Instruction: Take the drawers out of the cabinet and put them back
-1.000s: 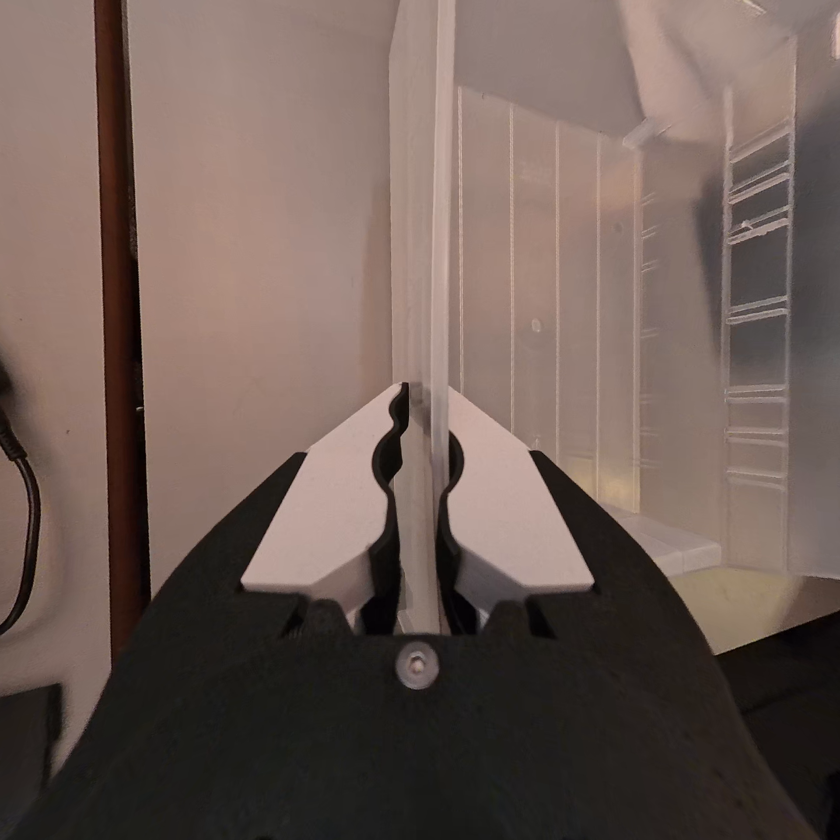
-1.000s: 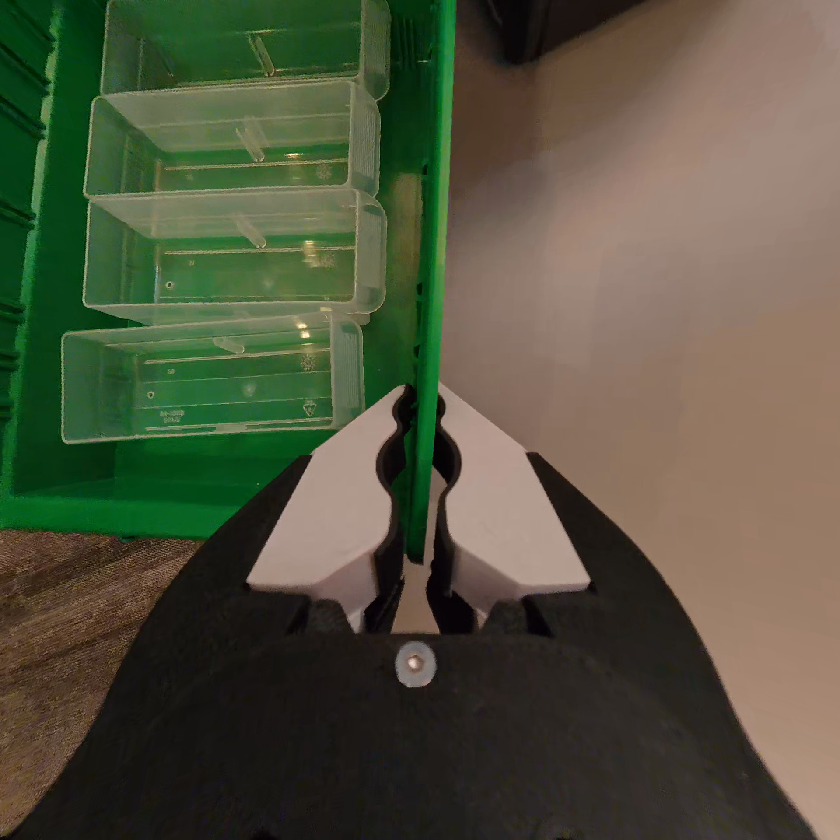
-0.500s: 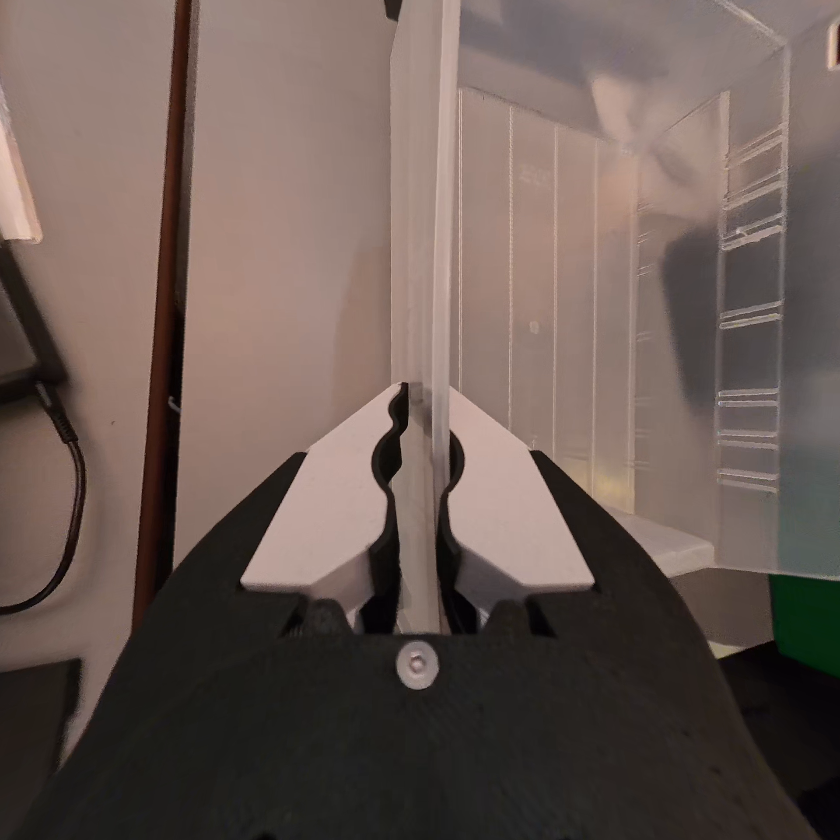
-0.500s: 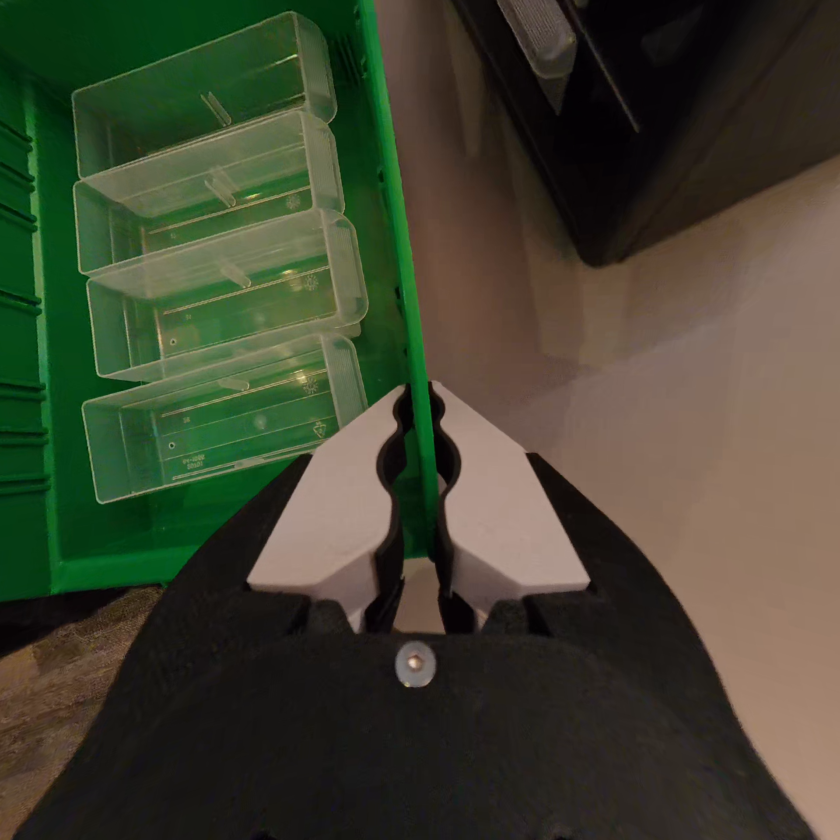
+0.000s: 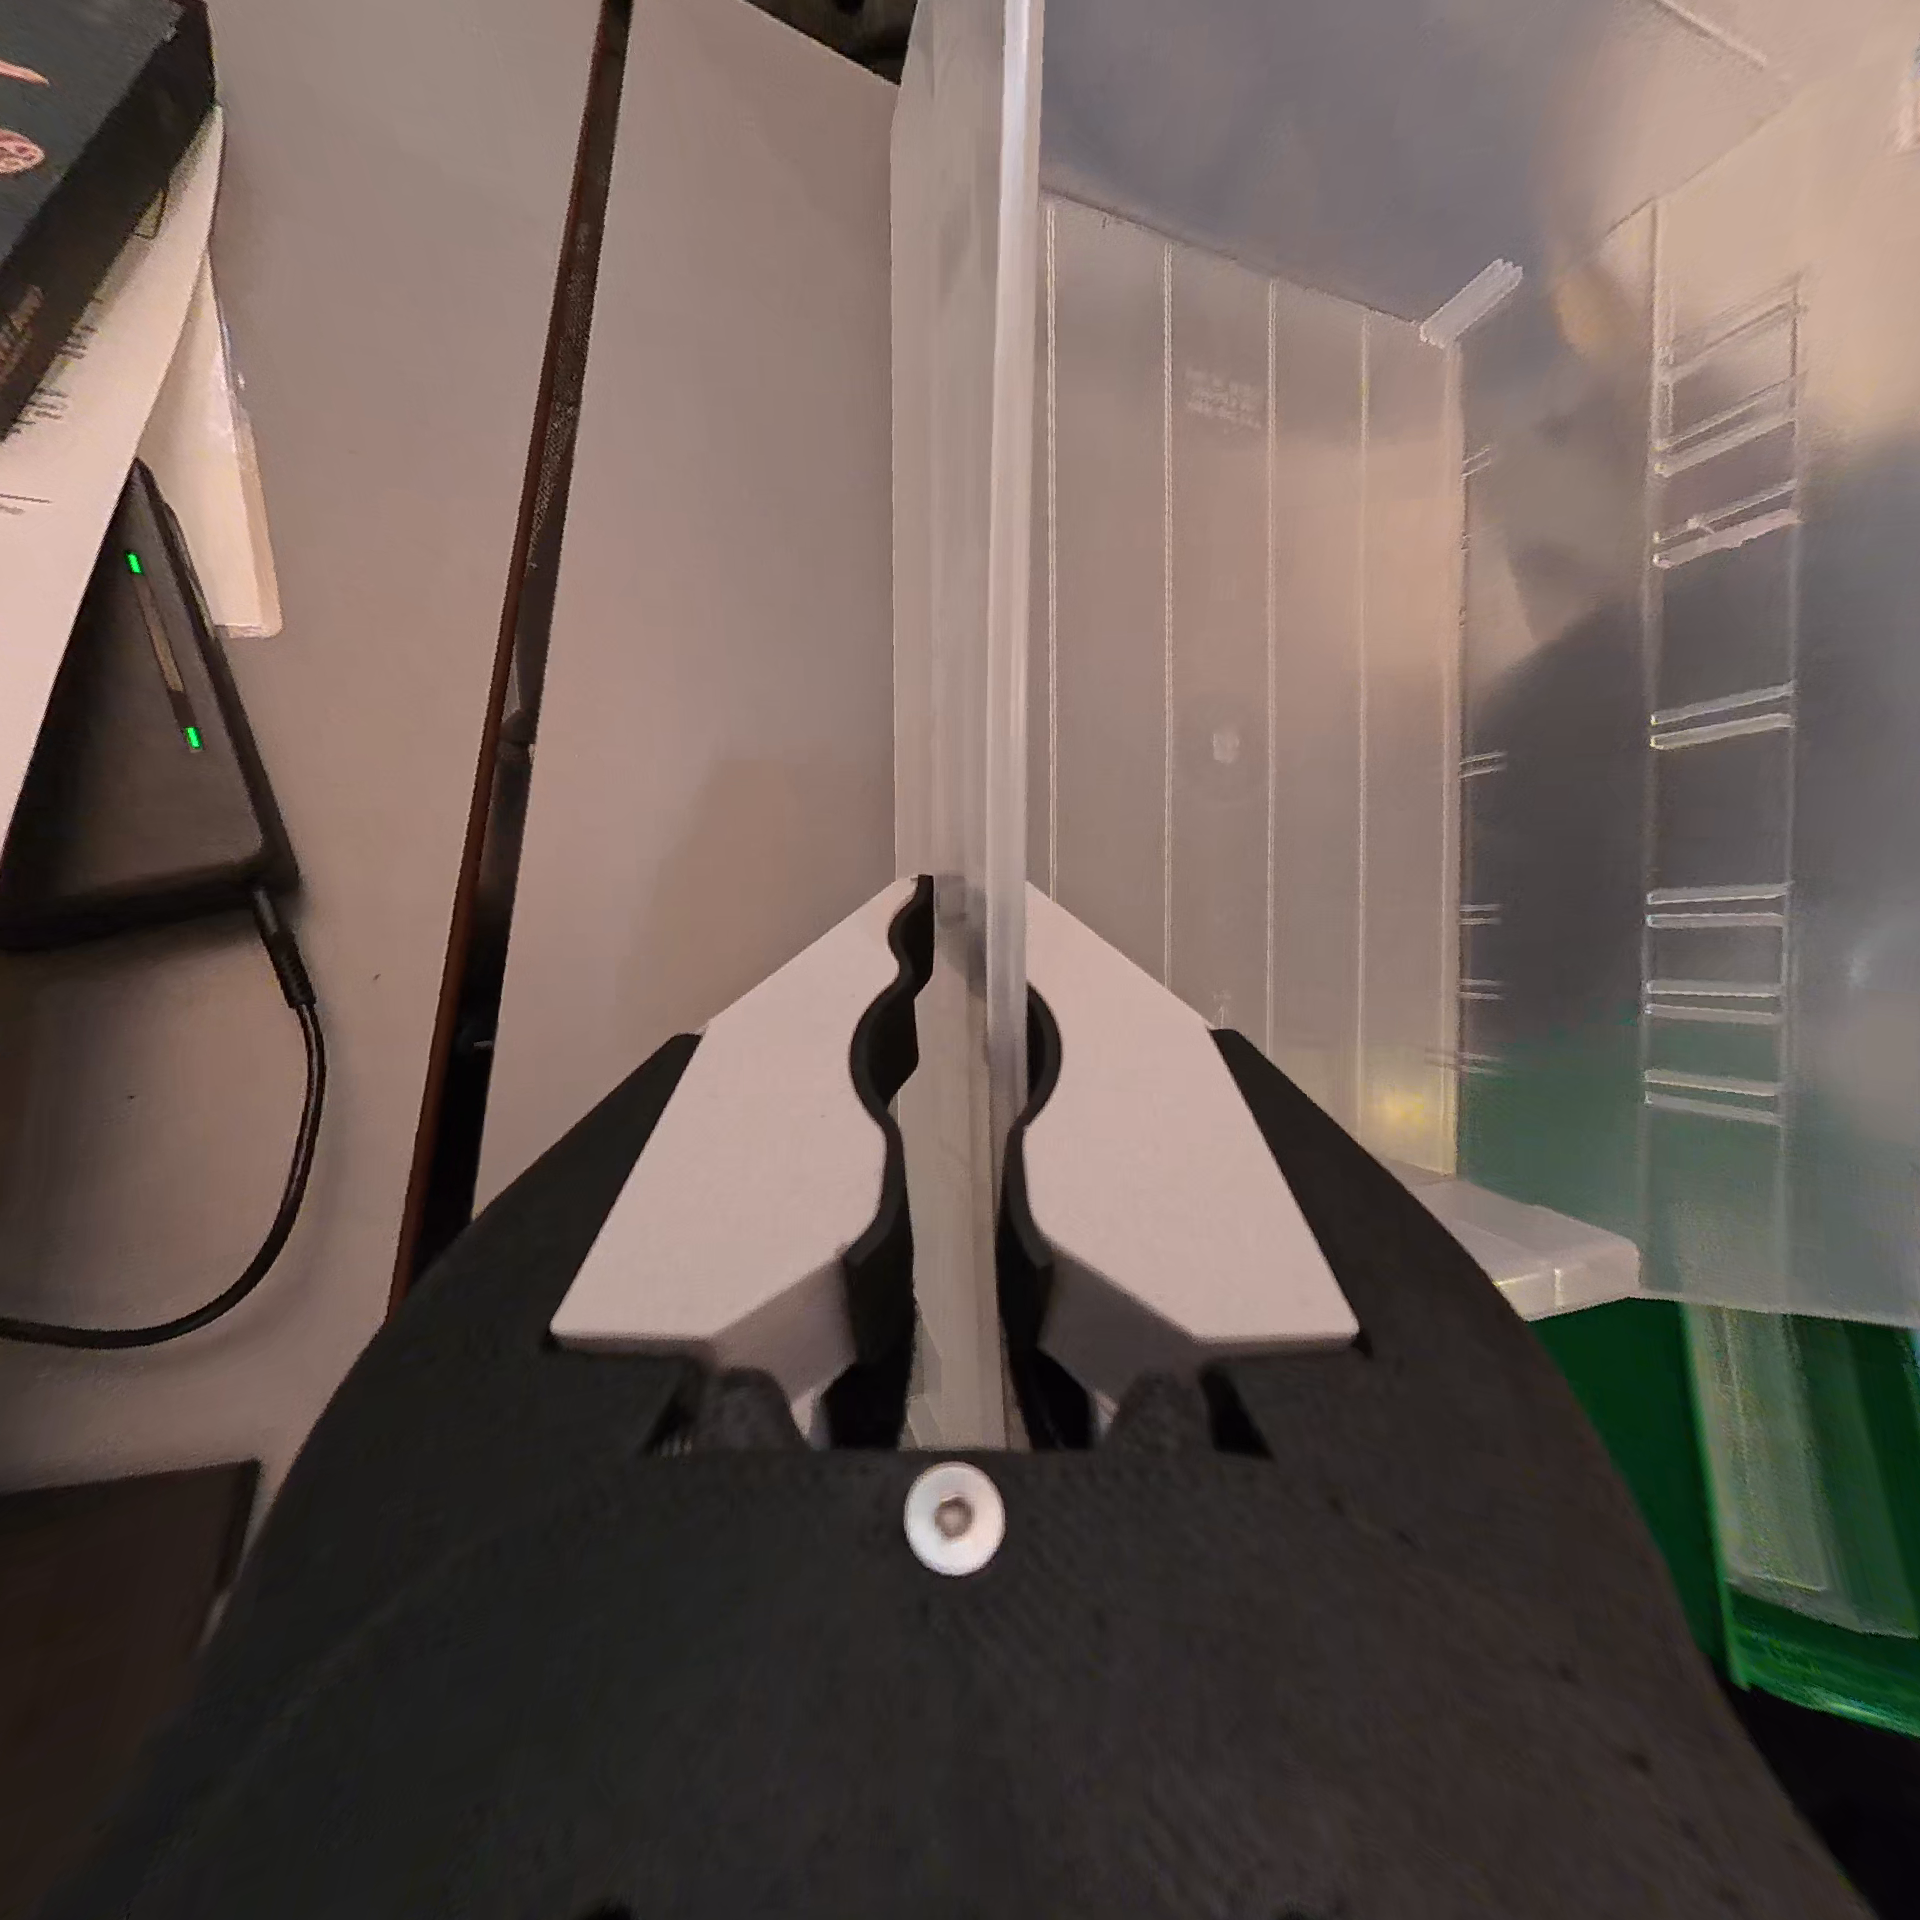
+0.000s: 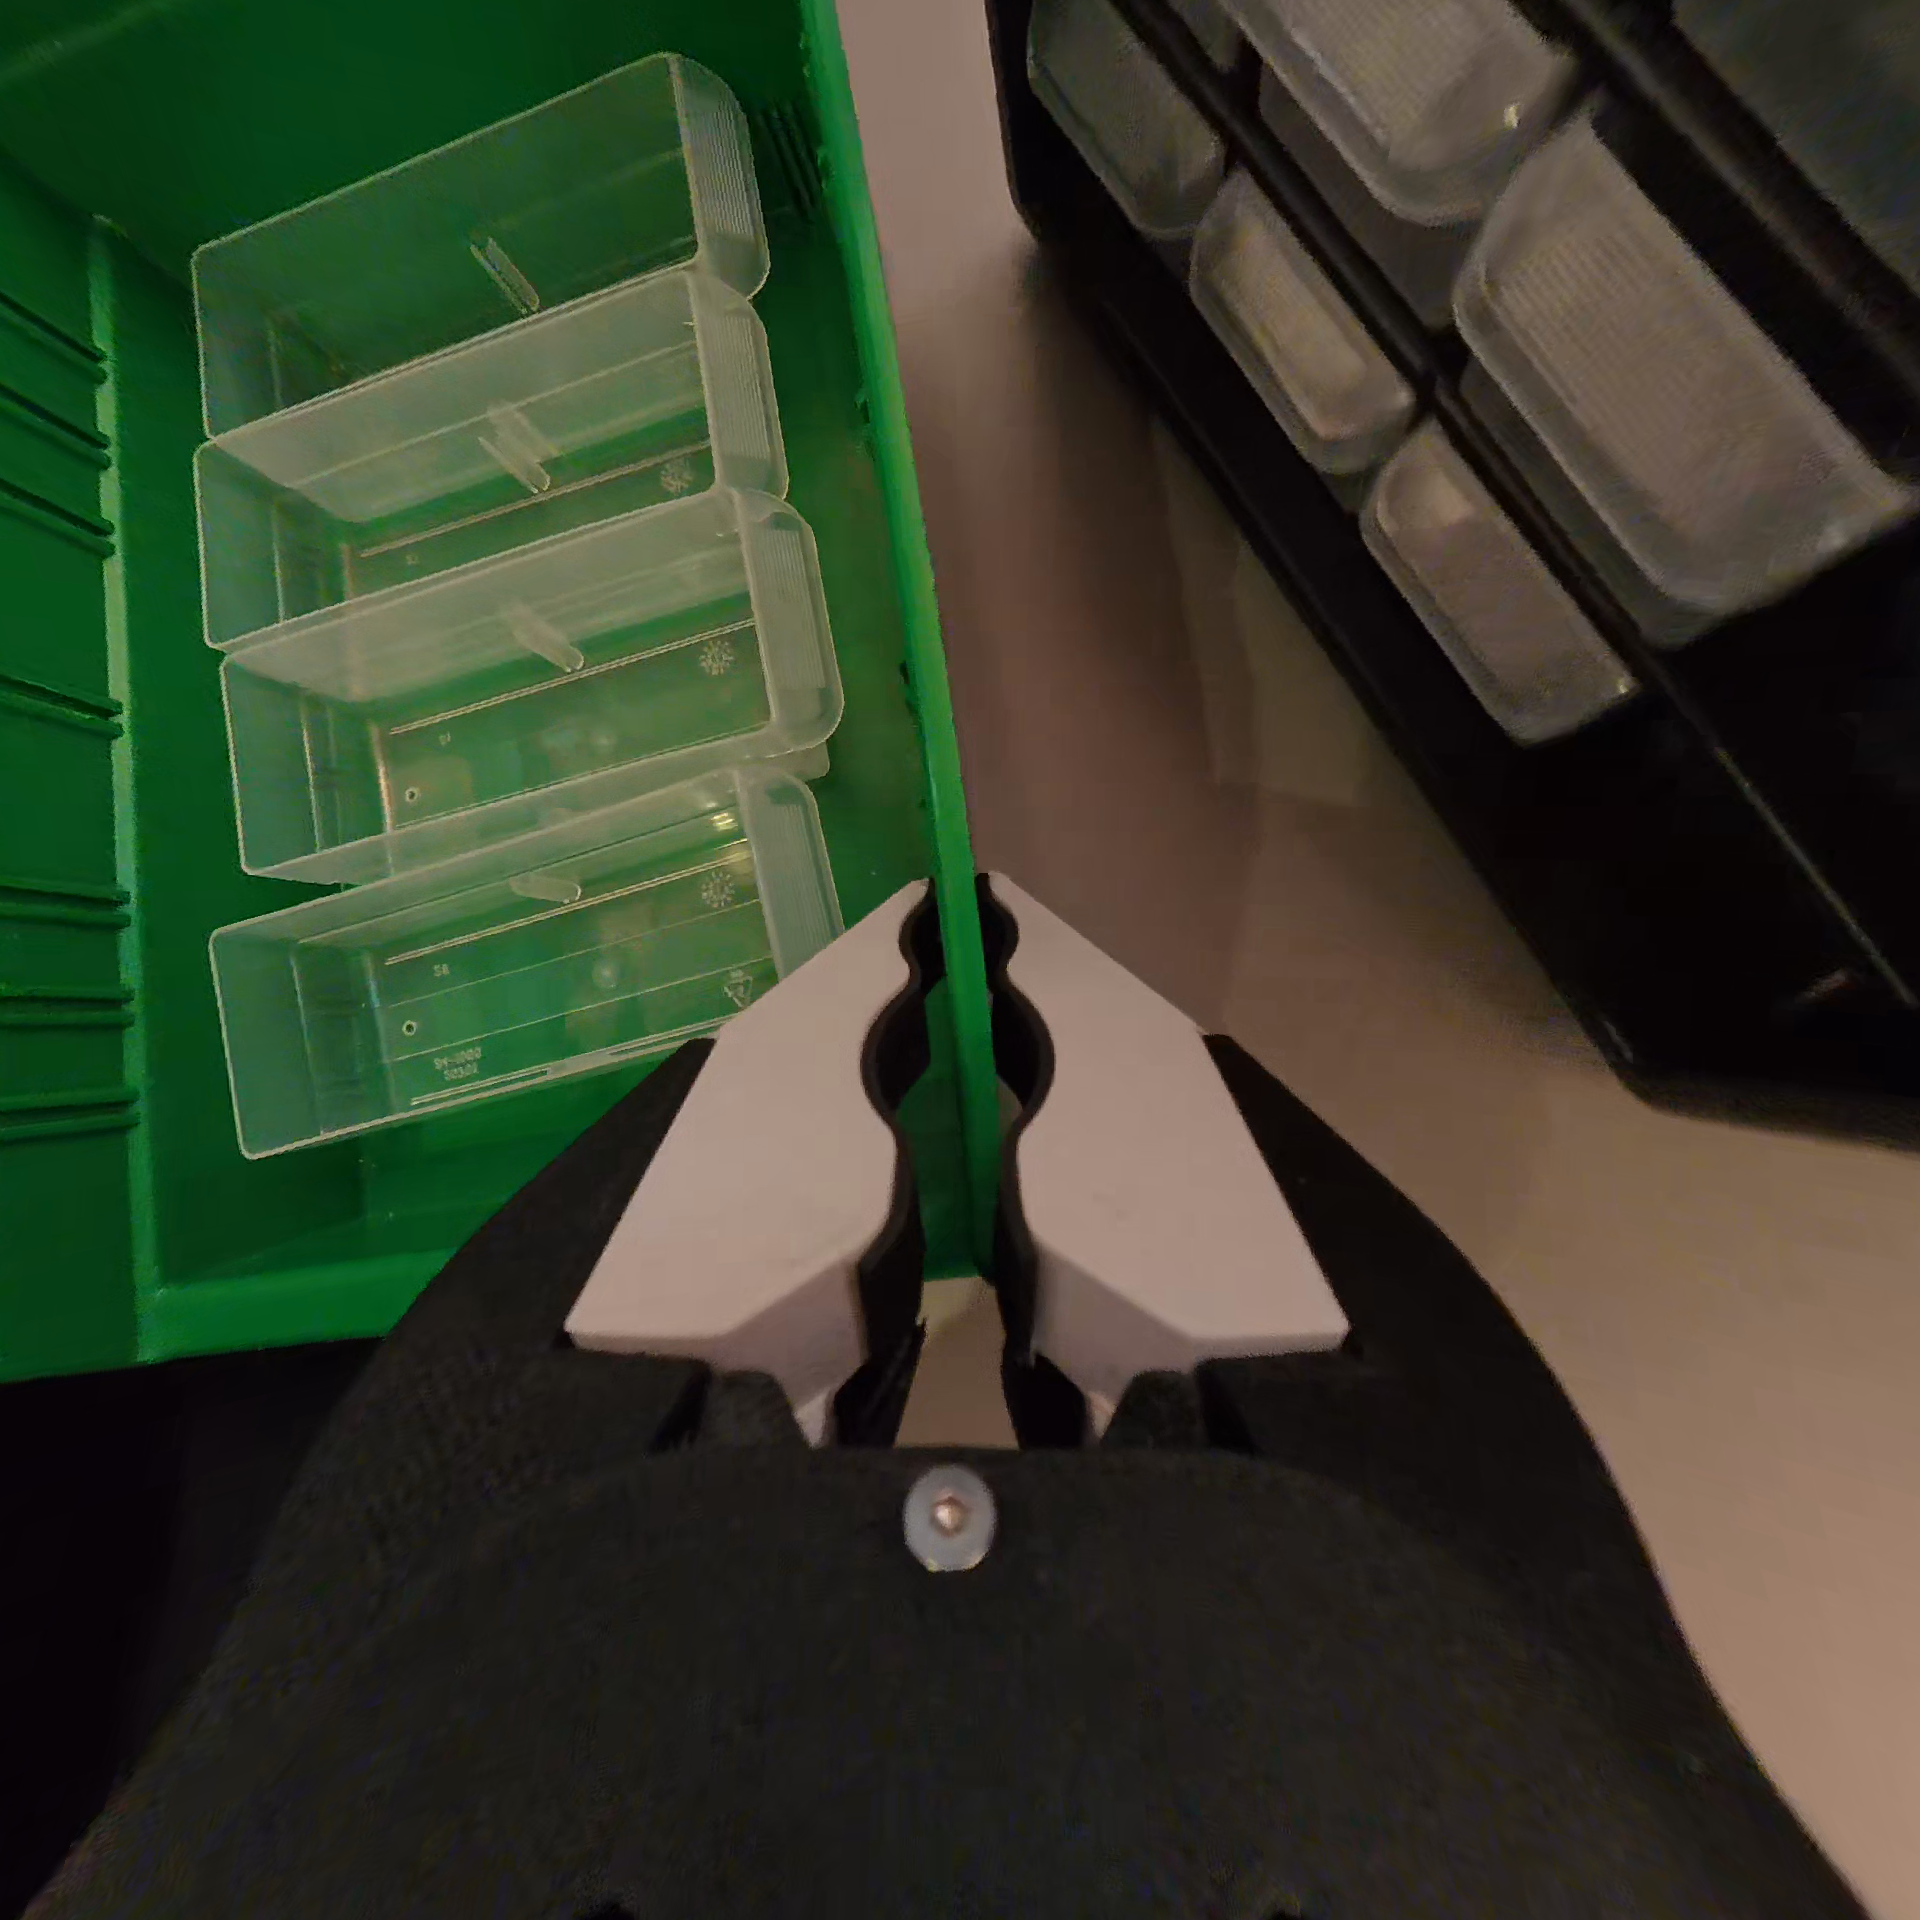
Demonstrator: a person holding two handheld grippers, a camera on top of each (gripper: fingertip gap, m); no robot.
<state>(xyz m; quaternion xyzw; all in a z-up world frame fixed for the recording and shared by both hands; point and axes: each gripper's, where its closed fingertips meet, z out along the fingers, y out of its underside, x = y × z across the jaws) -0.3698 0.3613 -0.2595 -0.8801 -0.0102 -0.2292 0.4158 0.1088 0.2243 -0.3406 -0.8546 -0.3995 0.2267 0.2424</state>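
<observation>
My left gripper [image 5: 971, 894] is shut on the wall of a large clear plastic drawer [image 5: 1247, 675], which fills the right of the left wrist view. My right gripper [image 6: 956, 894] is shut on the right wall of a green bin [image 6: 904, 540]. Several small clear drawers [image 6: 499, 644] lie side by side inside the green bin. The black cabinet [image 6: 1662, 727] with clear drawers in its slots [image 6: 1662, 384] stands at the upper right of the right wrist view.
A black device with green lights [image 5: 156, 748] and a black cable [image 5: 281, 1122] lie on the beige tabletop [image 6: 1351, 1143] at the left. A thin brown rod [image 5: 499, 727] runs past it. The green bin [image 5: 1818, 1558] shows under the clear drawer.
The right gripper has swung with the green bin, and the black cabinet has come into view at the upper right. The left gripper has shifted with the clear drawer, revealing the black device.
</observation>
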